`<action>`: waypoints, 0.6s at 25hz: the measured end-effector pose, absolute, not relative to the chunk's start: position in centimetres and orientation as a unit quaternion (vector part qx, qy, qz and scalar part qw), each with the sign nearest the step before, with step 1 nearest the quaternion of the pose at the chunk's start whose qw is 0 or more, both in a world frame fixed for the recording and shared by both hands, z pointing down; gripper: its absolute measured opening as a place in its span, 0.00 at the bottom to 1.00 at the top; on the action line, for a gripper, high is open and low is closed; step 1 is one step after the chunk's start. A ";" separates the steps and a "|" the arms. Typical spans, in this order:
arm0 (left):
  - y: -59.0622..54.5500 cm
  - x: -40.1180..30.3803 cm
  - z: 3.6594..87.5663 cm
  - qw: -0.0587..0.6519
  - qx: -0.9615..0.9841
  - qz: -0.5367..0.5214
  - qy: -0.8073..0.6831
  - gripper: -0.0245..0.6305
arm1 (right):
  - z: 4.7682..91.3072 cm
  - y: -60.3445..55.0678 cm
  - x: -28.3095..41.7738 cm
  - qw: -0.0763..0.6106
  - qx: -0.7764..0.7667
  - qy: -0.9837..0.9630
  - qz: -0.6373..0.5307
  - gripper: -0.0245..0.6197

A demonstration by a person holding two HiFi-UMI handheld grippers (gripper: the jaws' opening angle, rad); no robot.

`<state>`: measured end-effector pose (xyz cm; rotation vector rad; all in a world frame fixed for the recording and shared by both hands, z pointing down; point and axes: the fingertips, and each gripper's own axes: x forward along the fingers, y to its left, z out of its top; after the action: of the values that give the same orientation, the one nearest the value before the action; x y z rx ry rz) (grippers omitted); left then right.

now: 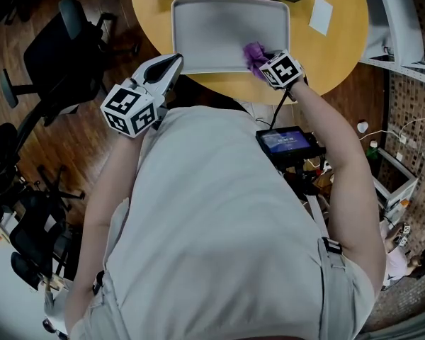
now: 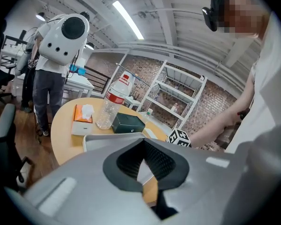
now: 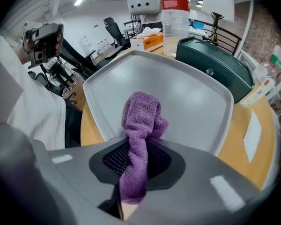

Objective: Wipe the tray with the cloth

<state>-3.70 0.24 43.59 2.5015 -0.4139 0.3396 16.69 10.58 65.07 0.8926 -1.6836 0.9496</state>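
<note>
Right gripper: points steeply down, jaws clamped on the purple cloth, whose free end rests on the tray at its near right corner. The tray's long axis runs left to right across the person, so the bare surface lies away from and to the left of this gripper. Left gripper: tips together, nothing held, just off the tray's near left corner, farther from the cloth. Writing: the bottle has a red label, print illegible; nothing readable on the orange tissue box or the dark green case.
</note>
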 end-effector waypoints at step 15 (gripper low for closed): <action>0.4 1.9 42.7 0.277 0.938 0.132 -0.161 0.04 | 64.8 13.0 21.4 0.554 0.267 -0.735 0.285 0.16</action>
<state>1.89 0.36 42.68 2.5185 -0.4315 0.3543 21.41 12.99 64.81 0.6304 -1.7374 0.6732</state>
